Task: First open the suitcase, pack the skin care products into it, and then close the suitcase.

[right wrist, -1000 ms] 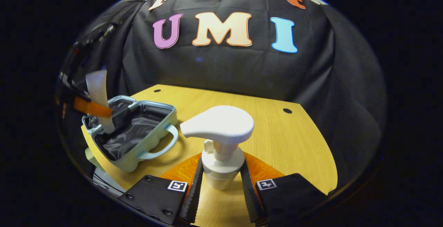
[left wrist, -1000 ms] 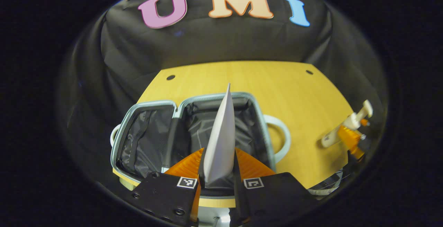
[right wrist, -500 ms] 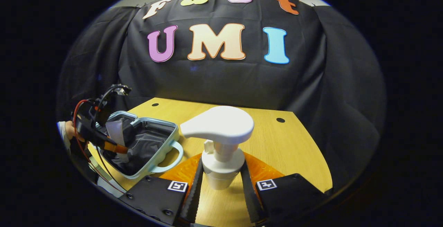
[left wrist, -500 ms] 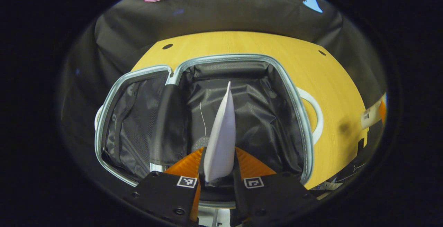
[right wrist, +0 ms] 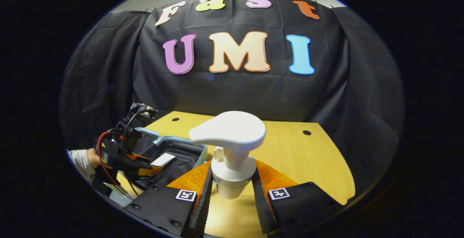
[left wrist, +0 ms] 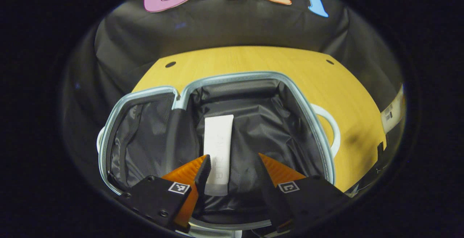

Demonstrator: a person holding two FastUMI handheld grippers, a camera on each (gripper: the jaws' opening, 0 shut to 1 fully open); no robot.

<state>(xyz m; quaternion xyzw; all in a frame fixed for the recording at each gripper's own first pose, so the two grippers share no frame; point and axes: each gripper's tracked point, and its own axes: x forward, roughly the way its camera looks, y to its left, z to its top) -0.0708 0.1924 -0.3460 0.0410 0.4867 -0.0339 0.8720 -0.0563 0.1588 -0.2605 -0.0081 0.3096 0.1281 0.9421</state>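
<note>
- On the wooden table (left wrist: 253, 64) the suitcase (left wrist: 253, 76) is seen lying open, its dark lining exposed and its white handle (left wrist: 331, 131) turned toward the table's right side in the left gripper view.
- Inside the larger compartment a white tube (left wrist: 218, 147) is seen lying flat on the lining, cap end toward the camera.
- The left gripper (left wrist: 232, 165) is held over that compartment with its jaws spread apart; the tube lies between and below them, and nothing is clamped.
- A pump bottle (right wrist: 228, 147) is clamped at the neck by the right gripper (right wrist: 229, 194), both fingers pressed against the collar, the bottle held upright above the table.
- From the right gripper view, the open suitcase (right wrist: 197, 151) is seen to the left, with the left gripper (right wrist: 139, 163) and a sleeved hand (right wrist: 85, 160) over it.
- The packing step is judged partly done: one product is in, one is carried, and closing has not begun.
- A collision could be caused if the bottle is brought in while the left gripper is over the compartment.
- The bottle could slip or swing, since only its narrow neck is gripped beneath a wide pump head.
- If the bottle is set upright, the lid could be blocked by the pump head; laying it down beside the tube is judged safer.
- The light suitcase could be shoved across the table by a knock on its rim.
</note>
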